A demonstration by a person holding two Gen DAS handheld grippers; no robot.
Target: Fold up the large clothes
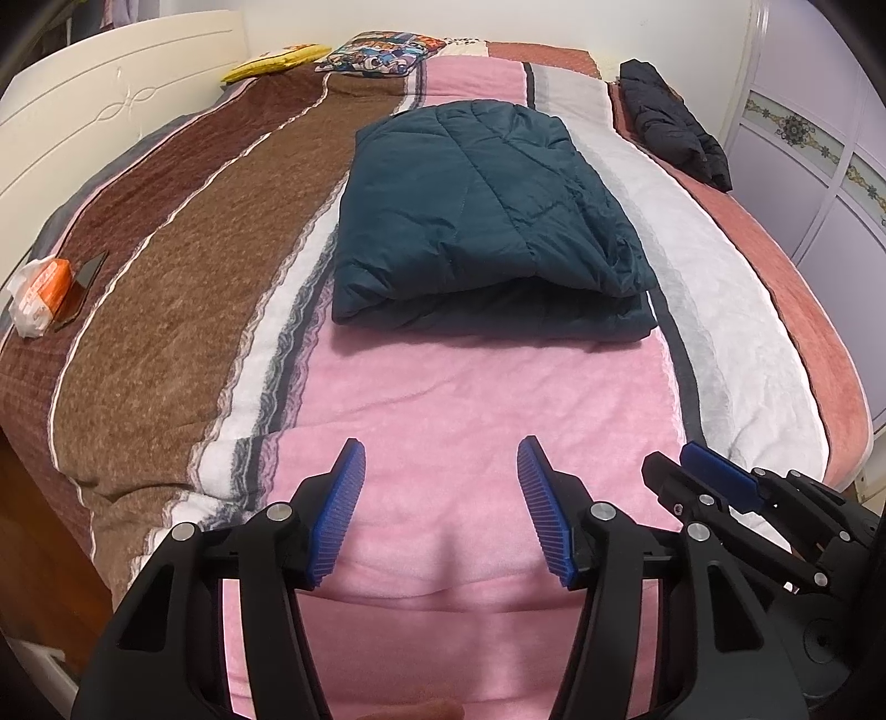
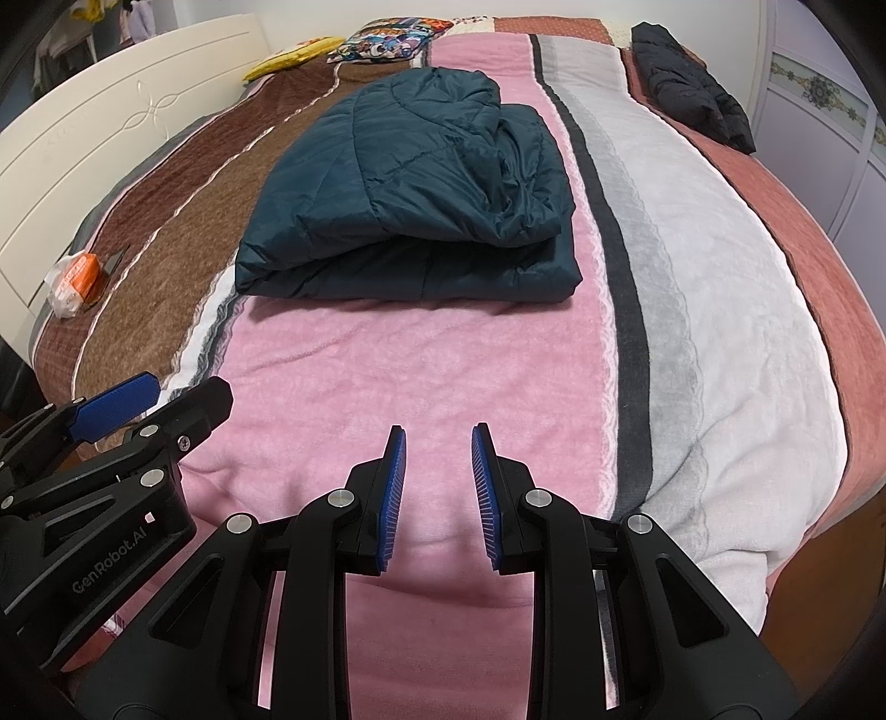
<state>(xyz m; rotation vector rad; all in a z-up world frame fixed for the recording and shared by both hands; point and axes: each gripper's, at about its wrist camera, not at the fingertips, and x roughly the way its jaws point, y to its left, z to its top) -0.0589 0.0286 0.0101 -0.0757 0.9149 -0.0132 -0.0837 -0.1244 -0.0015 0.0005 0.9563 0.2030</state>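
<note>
Jacket, left wrist view: teal quilted puffer jacket [image 1: 487, 216] folded into a thick rectangle on the pink stripe of the bed blanket [image 1: 443, 399] | left gripper [image 1: 441, 459] wide apart, empty | right wrist view: folded edge faces camera, hood bunched on top | right gripper [image 2: 437, 443] narrowly parted, holding nothing, well short of the jacket

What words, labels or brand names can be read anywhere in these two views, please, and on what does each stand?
"GenRobot.AI": on the black body of the left hand-held gripper, seen in the right wrist view.
Print on the orange packet: too blurred to read.
Print on the patterned pillow: pictures only, nothing legible.
</note>
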